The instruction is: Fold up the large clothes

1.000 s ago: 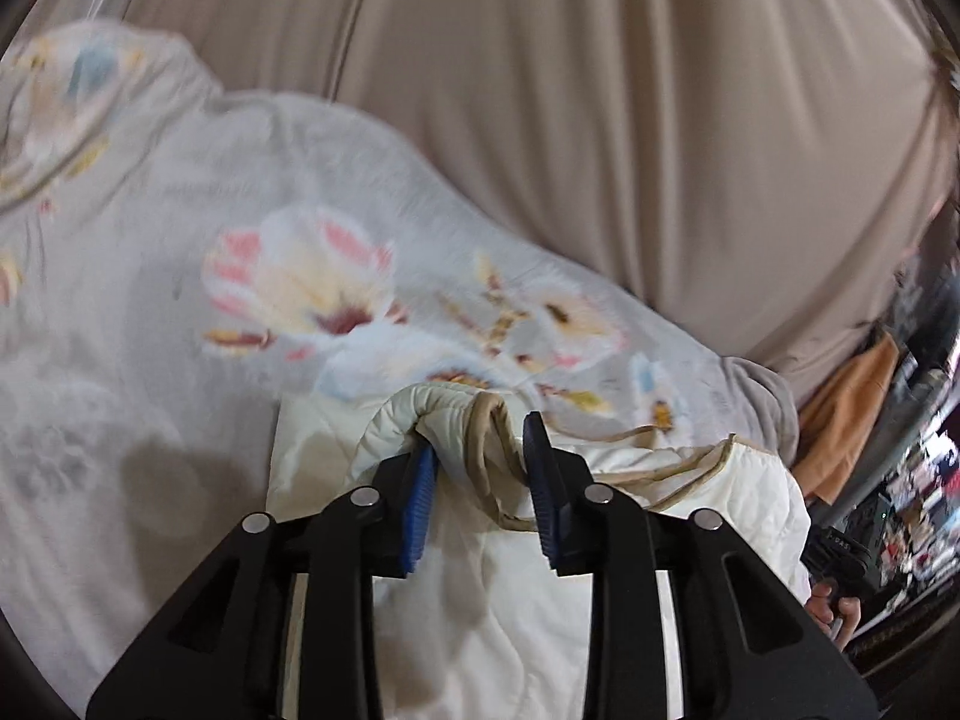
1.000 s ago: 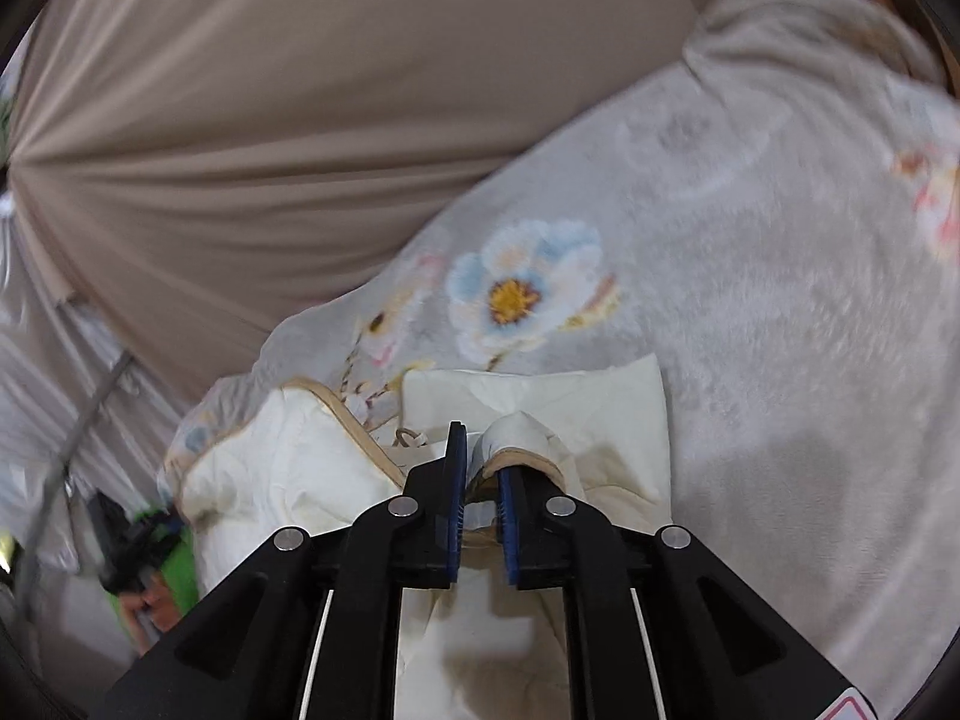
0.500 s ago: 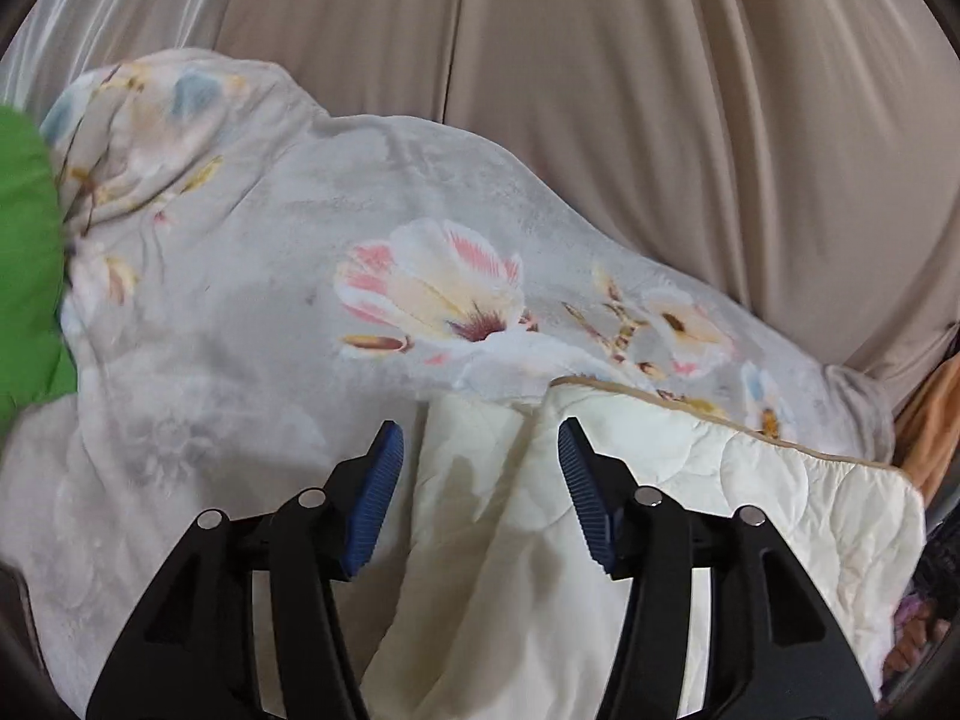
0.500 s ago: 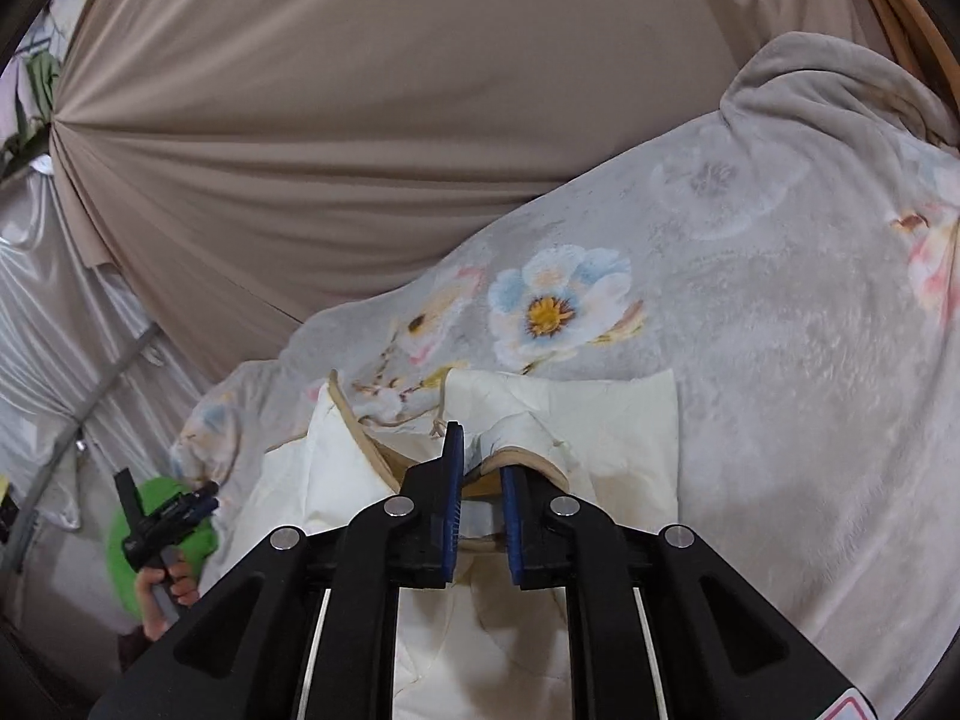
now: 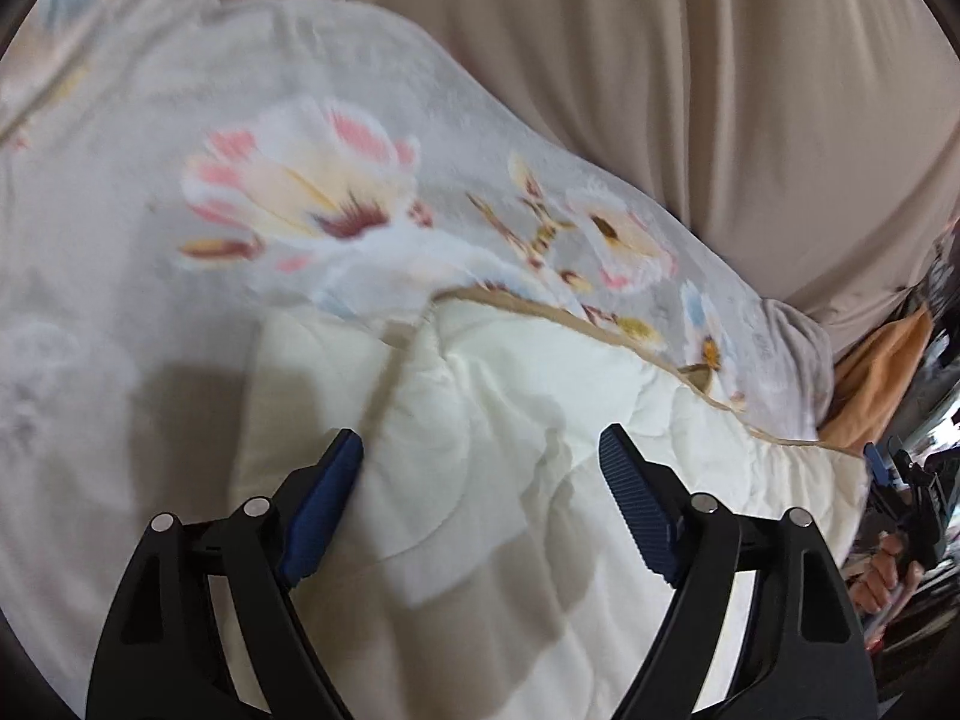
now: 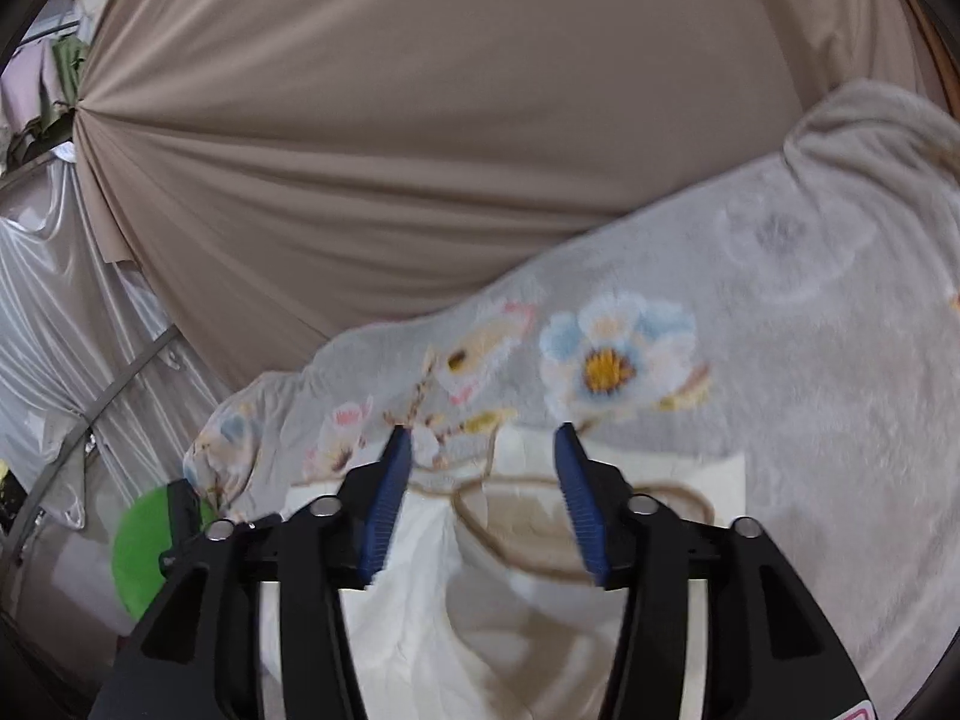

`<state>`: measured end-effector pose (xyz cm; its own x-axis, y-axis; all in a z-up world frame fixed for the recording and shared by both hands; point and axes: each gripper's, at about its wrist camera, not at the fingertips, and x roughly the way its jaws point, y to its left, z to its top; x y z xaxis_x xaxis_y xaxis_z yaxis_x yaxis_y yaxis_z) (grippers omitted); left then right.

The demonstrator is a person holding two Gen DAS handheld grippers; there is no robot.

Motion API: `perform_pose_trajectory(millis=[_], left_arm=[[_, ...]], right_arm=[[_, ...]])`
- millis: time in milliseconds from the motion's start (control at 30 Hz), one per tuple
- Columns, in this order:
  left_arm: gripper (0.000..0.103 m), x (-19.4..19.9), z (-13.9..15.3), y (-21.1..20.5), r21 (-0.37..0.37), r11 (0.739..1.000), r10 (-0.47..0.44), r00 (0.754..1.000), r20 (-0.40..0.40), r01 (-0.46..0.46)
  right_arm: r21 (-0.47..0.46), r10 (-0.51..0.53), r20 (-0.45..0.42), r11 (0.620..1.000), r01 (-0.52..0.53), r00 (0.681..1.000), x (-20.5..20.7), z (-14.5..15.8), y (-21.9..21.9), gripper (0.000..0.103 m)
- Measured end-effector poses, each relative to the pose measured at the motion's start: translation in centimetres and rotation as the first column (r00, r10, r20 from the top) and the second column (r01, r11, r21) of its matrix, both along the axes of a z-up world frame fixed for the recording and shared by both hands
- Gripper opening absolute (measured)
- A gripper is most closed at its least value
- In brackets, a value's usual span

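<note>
Quilt [image 5: 516, 480] lies released under both downward-tilted tongs, left [image 5: 480, 468] and right [image 6: 483, 468], just opened, empty.

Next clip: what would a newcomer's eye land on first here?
The cream quilted garment with tan piping, lying in the foreground on a grey floral blanket. Both grippers hover over it, left gripper and right gripper, fingers spread, holding nothing. A beige curtain fills the background.

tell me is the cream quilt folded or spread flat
Folded. The cream quilt shows a tan-trimmed edge doubled back over a lower layer on the floral blanket.
</note>
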<state>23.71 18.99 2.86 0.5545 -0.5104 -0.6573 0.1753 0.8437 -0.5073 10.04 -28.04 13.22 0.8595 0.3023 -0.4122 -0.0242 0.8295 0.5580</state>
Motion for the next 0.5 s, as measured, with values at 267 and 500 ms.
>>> perform_pose_trajectory(millis=[267, 500], left_arm=[[0.011, -2.9, 1.0, 2.0, -0.047, 0.999, 0.013, 0.996, 0.084, -0.009], [0.011, -4.1, -0.6, 3.3, 0.007, 0.998, 0.064, 0.997, 0.049, -0.064]], right_arm=[[-0.234, -0.069, -0.145, 0.972, 0.034, 0.987, -2.5, -3.6, 0.7, 0.071], [-0.171, -0.018, -0.269, 0.985, -0.030, 0.963, 0.8, -8.7, 0.8, 0.071]])
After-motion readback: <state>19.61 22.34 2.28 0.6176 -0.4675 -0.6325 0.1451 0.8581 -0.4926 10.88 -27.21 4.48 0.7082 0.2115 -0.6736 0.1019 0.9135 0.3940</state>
